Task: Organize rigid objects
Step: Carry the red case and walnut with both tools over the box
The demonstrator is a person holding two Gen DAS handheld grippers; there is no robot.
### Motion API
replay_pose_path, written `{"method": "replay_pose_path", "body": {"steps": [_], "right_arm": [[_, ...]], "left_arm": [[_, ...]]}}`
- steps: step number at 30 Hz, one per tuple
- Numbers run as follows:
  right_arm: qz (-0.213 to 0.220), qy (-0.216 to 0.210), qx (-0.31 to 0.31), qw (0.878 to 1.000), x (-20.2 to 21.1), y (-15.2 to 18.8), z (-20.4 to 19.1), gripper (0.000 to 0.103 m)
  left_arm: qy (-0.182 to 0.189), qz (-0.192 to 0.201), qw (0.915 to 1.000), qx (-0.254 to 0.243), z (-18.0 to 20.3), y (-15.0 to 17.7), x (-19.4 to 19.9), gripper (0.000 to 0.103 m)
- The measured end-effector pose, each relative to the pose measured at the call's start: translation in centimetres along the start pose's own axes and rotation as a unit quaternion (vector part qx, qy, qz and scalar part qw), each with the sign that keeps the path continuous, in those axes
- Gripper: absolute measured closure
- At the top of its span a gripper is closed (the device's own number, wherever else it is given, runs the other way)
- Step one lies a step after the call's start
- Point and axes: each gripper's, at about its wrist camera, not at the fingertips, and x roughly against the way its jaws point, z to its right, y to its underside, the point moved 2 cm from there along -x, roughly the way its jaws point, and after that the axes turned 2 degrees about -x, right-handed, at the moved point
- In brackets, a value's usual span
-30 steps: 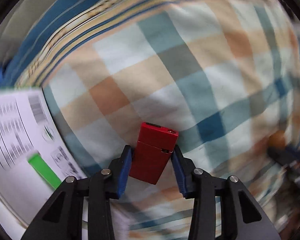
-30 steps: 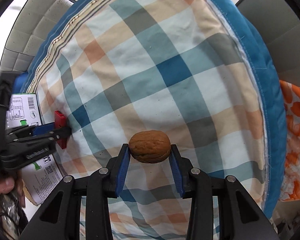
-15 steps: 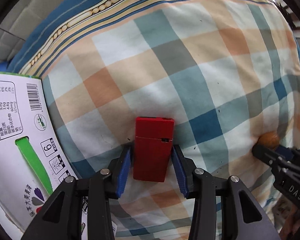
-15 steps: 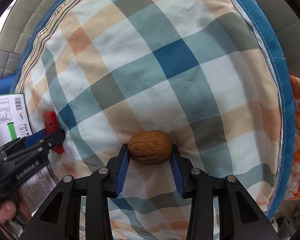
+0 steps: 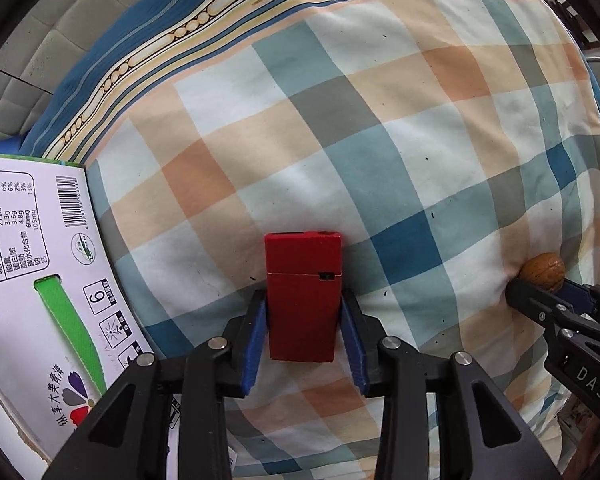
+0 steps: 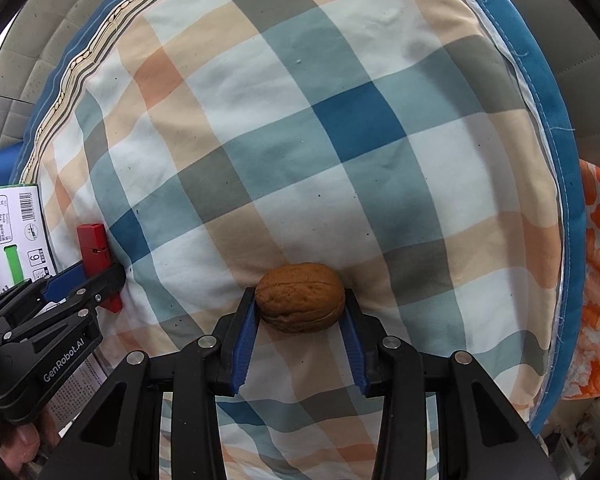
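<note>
A red rectangular box [image 5: 302, 296] lies on the plaid cushion [image 5: 340, 140], between the blue pads of my left gripper [image 5: 303, 332]. The pads stand a little apart from its sides, so the gripper is open. The box also shows in the right wrist view [image 6: 96, 252]. A brown walnut [image 6: 300, 297] rests on the cushion between the pads of my right gripper [image 6: 300, 320], with small gaps at both sides; the gripper is open. The walnut also shows in the left wrist view [image 5: 543, 271].
A white carton [image 5: 32, 272] with a barcode and green stripe lies at the cushion's left edge. The cushion has a blue border [image 6: 540, 92]. Orange patterned fabric [image 6: 598, 280] lies to the right. Grey padded upholstery [image 5: 60, 40] is behind.
Both grippers have lowered their objects onto the cushion. The pads have parted slightly from the red box and the walnut. The two grippers have come closer together.
</note>
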Motion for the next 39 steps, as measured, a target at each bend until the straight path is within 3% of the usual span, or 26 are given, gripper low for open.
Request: {"method": "replay_pose_path", "body": {"steps": [6, 11, 23, 31, 39], "right_arm": [[0.004, 0.004, 0.011, 1.000, 0.1, 0.4, -0.5, 0.061], [0.017, -0.005, 0.013, 1.000, 1.2, 1.5, -0.9, 0.061], [0.080, -0.025, 0.069, 0.994, 9.0, 5.0, -6.1, 0.061], [0.114, -0.071, 0.124, 0.983, 14.5, 8.6, -12.6, 0.061], [0.107, -0.106, 0.191, 0.970, 14.9, 13.1, -22.7, 0.061]], "left_arm": [[-0.007, 0.013, 0.9999, -0.002, 0.7, 0.3, 1.1, 0.072], [0.008, 0.038, 0.9992, 0.001, 1.3, 1.3, 3.4, 0.072], [0.069, 0.135, 0.9880, 0.029, -0.1, 6.0, 13.3, 0.072], [0.095, 0.208, 0.9706, 0.074, -6.2, 11.3, 20.5, 0.072], [0.063, 0.239, 0.9585, 0.141, -16.8, 17.6, 22.6, 0.072]]}}
